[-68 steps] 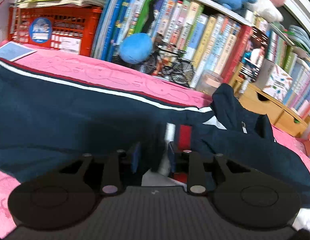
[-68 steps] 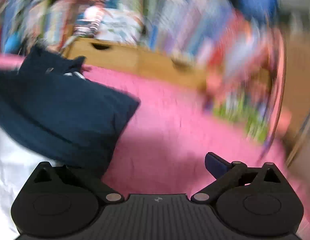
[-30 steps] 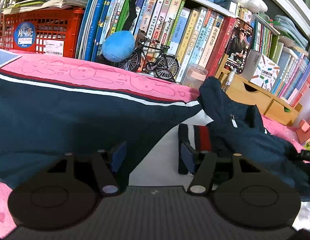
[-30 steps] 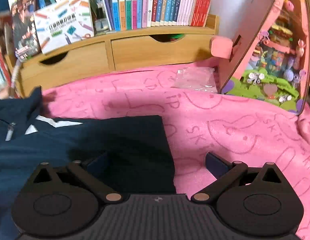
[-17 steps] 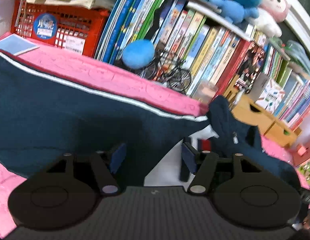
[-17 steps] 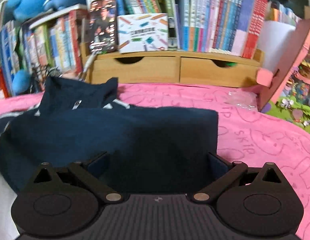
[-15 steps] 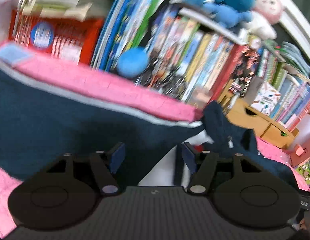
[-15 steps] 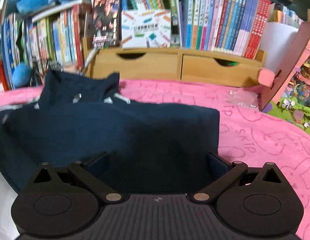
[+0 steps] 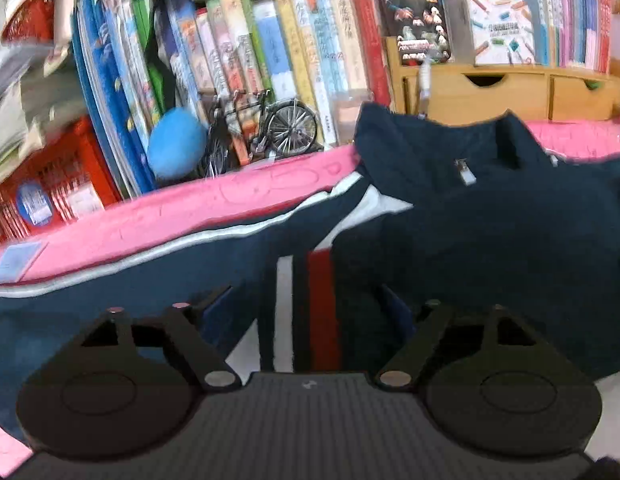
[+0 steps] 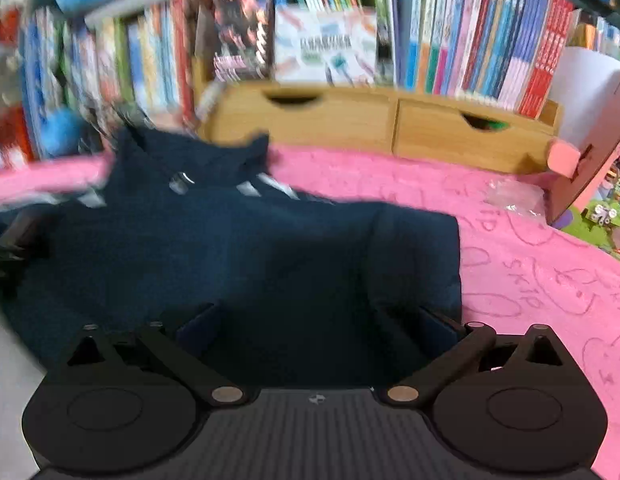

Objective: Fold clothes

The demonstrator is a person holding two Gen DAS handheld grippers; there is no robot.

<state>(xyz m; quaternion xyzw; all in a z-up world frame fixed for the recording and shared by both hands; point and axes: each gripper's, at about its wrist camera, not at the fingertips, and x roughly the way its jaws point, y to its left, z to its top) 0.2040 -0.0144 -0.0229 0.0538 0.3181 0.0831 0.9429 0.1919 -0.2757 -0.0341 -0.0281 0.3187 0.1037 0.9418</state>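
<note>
Far edge, left: books (image 9: pixel 246 60), a toy bicycle (image 9: pixel 266 128) and a blue ball (image 9: pixel 176 146) stood packed along the pink cover (image 9: pixel 170 212), leaving only a narrow bare strip. Far edge, right: a wooden drawer unit (image 10: pixel 390 124) closed the back. Right side: open pink surface lay beside the navy jacket (image 10: pixel 250 248), bounded by a pink toy house (image 10: pixel 590 160) and a clear plastic wrapper (image 10: pixel 514 198).

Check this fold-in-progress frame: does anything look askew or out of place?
The navy jacket lies unevenly: its striped cuff is folded onto the body while the left sleeve trails sideways across the pink cover. Nothing looks spilled or damaged.
</note>
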